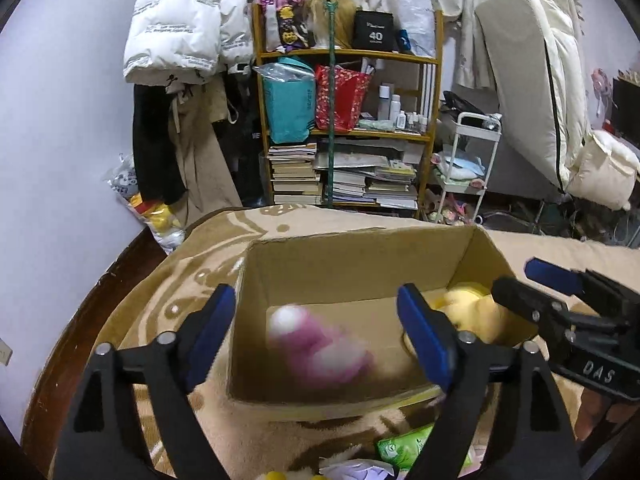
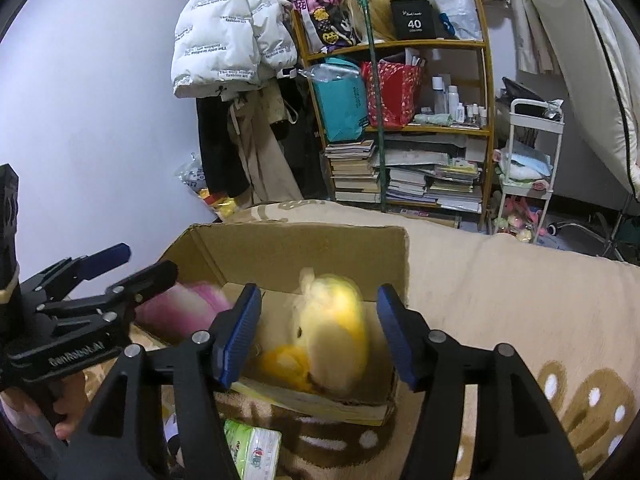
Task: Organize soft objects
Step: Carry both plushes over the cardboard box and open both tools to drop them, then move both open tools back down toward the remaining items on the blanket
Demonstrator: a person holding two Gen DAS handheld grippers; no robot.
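Item one: my left claw [image 1: 316, 336], fingers spread wide and holding nothing, hanging above the near left part of the cardboard box [image 1: 360, 264]. Item two: my right claw [image 2: 318, 334], likewise spread and empty, above the box's right end. Item three: the box itself, open-topped, resting on a beige patterned blanket [image 2: 500, 304]. Item four: pink and white plush toy [image 1: 320, 352], blurred, inside the box toward its left side, seen between my left fingers. Item five: yellow plush toy [image 2: 336, 336], also blurred, inside the box at its right end, seen between my right fingers; whether either toy is touching the box floor I cannot tell. Item six: green tissue pack [image 2: 252, 452], lying on the blanket just outside the box's near wall. Item seven, background: wooden shelf [image 1: 348, 54] stacked with books and bags, white puffer jacket [image 1: 180, 24] hanging to its left, small white cart [image 1: 468, 160] to its right.
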